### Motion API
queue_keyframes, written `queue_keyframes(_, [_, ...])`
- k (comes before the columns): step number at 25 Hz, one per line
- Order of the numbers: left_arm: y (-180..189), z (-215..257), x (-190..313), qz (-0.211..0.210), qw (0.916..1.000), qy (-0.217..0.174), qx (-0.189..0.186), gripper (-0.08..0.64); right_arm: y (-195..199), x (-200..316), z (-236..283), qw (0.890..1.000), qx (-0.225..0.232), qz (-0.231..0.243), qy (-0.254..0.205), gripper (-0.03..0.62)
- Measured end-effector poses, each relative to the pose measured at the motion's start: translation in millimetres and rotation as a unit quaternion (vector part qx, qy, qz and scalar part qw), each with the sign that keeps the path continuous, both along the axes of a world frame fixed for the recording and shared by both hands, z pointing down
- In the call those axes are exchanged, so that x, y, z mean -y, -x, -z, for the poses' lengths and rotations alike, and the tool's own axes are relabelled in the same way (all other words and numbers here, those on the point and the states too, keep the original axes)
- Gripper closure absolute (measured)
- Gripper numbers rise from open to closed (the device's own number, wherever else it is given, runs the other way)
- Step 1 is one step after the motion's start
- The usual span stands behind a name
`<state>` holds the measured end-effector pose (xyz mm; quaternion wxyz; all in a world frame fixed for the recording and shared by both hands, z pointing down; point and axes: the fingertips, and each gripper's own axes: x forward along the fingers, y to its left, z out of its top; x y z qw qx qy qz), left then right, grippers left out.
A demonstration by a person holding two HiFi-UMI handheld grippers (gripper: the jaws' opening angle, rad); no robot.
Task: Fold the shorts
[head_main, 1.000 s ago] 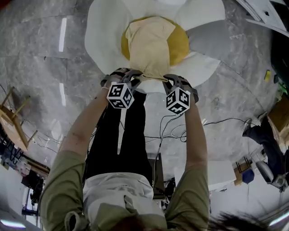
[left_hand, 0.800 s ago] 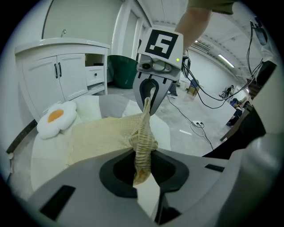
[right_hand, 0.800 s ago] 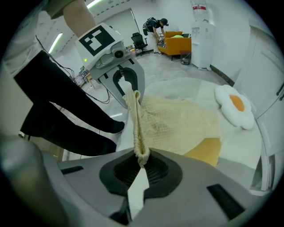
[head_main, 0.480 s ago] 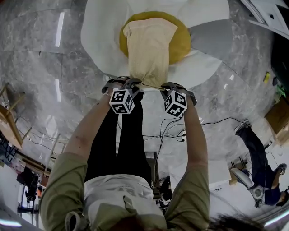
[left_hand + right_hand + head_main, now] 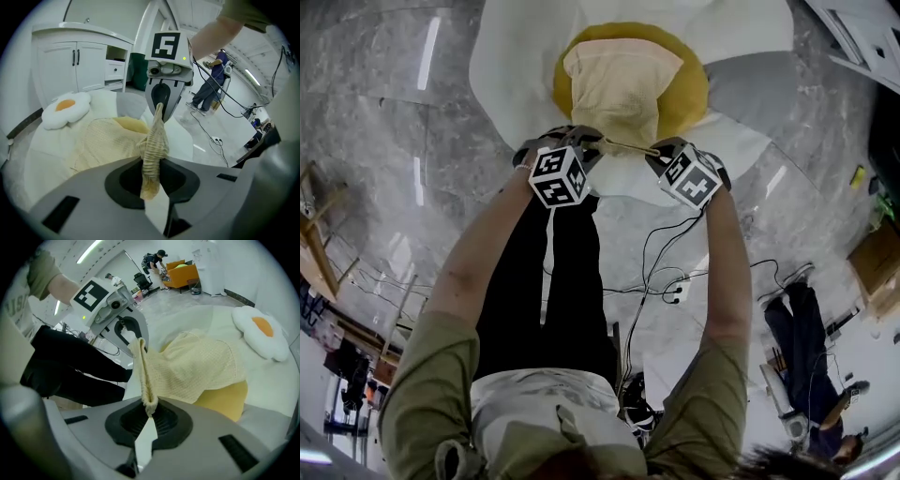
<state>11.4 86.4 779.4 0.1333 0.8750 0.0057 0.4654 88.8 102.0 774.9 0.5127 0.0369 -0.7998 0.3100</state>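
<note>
The cream shorts (image 5: 622, 86) lie over the yellow centre of a white flower-shaped cushion (image 5: 517, 66). Their near edge, a ribbed waistband, hangs stretched between my two grippers above the cushion's front petal. My left gripper (image 5: 587, 142) is shut on the band's left end, and in its own view the ribbed cloth (image 5: 153, 143) bunches between the jaws of that gripper (image 5: 151, 169). My right gripper (image 5: 660, 152) is shut on the right end. In the right gripper view the fabric (image 5: 197, 364) runs down into the shut right gripper (image 5: 149, 411).
A small fried-egg plush (image 5: 65, 107) lies on the cushion's far side. A white cabinet (image 5: 79, 61) stands behind it. Cables (image 5: 666, 272) trail across the marble floor by my legs. A person in blue (image 5: 802, 342) stands off to the right.
Both grippers have sunk and moved in toward the cushion with the waistband. The shorts now lie shorter and slacker on the yellow centre. The right gripper's cube has tilted.
</note>
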Motion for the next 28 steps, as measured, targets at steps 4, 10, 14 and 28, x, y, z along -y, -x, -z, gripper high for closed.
queue_keyframes(4, [-6.9, 2.7, 52.5, 0.040, 0.9992, -0.008, -0.003, 0.480, -9.1, 56.2, 0.6, 0.999, 0.001, -0.033, 0.000, 0.564])
queue_keyframes(10, [-5.2, -7.2, 133.8, 0.099, 0.9946, -0.030, -0.001, 0.471, -12.2, 138.1, -9.6, 0.999, -0.014, -0.033, -0.016, 0.565])
queue_keyframes(14, [4.3, -24.4, 172.7, 0.117, 0.9921, -0.044, 0.009, 0.466, -6.8, 177.9, -25.6, 0.999, -0.020, -0.036, -0.014, 0.563])
queue_keyframes(28, [33.9, -91.8, 225.7, 0.222, 0.9730, -0.043, 0.047, 0.316, -16.9, 237.3, -109.7, 0.982, -0.159, -0.010, -0.097, 0.464])
